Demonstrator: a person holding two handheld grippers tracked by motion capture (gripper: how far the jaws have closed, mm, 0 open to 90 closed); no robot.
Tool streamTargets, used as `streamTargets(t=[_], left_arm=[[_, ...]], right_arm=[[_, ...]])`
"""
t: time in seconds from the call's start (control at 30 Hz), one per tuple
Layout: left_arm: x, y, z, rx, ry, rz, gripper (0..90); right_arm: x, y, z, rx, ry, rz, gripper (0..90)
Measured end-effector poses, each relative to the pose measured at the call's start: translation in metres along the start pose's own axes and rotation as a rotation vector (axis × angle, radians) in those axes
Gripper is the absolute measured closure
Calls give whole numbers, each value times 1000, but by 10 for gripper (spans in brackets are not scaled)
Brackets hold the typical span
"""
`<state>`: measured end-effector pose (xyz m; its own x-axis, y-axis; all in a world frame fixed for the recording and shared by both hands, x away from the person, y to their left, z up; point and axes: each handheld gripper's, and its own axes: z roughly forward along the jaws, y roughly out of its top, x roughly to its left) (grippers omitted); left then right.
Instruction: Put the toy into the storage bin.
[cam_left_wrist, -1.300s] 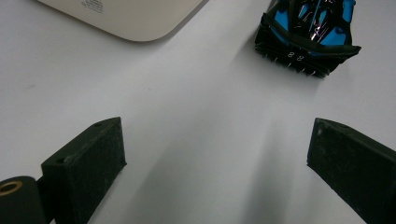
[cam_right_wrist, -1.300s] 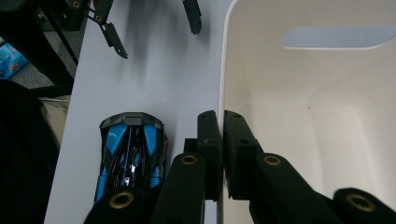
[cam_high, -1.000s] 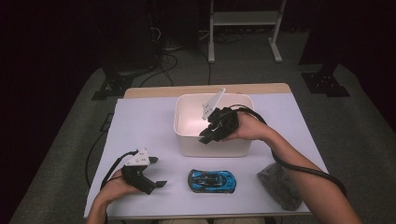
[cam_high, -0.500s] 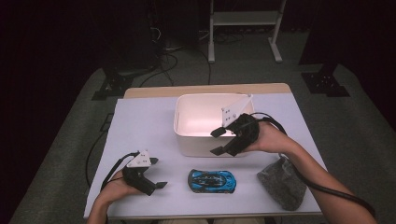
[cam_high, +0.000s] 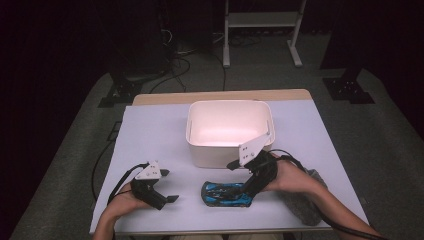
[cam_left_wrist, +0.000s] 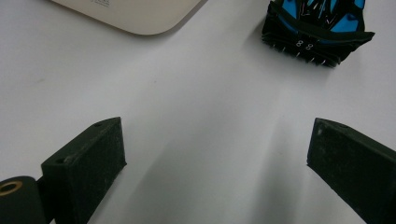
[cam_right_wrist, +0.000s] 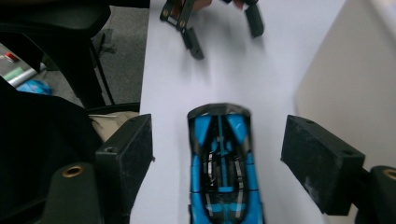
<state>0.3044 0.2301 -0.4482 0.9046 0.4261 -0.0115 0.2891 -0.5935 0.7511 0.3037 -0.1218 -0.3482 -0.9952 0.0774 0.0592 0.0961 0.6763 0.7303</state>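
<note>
One blue toy car (cam_high: 227, 194) lies on the table (cam_high: 150, 135) — a single one. One white bin (cam_high: 230, 131) stands behind it. One grey cloth bundle (cam_high: 305, 202) sits at the right edge. Two grippers — left gripper (cam_high: 167, 186), right gripper (cam_high: 240, 177).

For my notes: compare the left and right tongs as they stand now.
The right tongs straddle the blue toy car, pads clear of its sides, having just been opening; the left tongs have only bare table between them. The right sits near the white bin; the left rests farther off. Both are open.
</note>
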Motion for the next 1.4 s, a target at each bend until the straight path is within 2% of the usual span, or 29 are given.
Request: streamTargets(t=[0.1, 0.2, 0.53, 0.7, 0.9, 1.0, 1.1, 1.13, 1.23, 1.4], left_arm=[[0, 0, 0, -4, -1, -5, 36], [0, 0, 0, -3, -4, -4, 35], [-1, 0, 2, 2, -18, 0, 35], [-1, -1, 3, 0, -28, -4, 35], [-2, -1, 4, 4, -35, 2, 35], [-2, 0, 4, 4, -38, 1, 36], [-2, -1, 5, 8, -37, 1, 35], [-2, -1, 5, 8, -37, 1, 35], [-2, -1, 5, 12, -37, 5, 35], [-3, -1, 6, 17, -41, 3, 35]], right_arm=[[0, -11, 14, 20, -15, 14, 228], [-1, -24, 28, 43, -9, 27, 226], [-9, -44, 56, 86, -26, 38, 189], [-12, -49, 64, 86, -39, 39, 181], [-12, -53, 75, 110, -56, 17, 180], [-12, -55, 78, 109, -50, 21, 179], [-11, -59, 87, 124, -75, -14, 178], [-10, -61, 88, 127, -72, -8, 164], [-10, -64, 88, 104, -69, -8, 158], [-10, -65, 88, 102, -68, -11, 156]])
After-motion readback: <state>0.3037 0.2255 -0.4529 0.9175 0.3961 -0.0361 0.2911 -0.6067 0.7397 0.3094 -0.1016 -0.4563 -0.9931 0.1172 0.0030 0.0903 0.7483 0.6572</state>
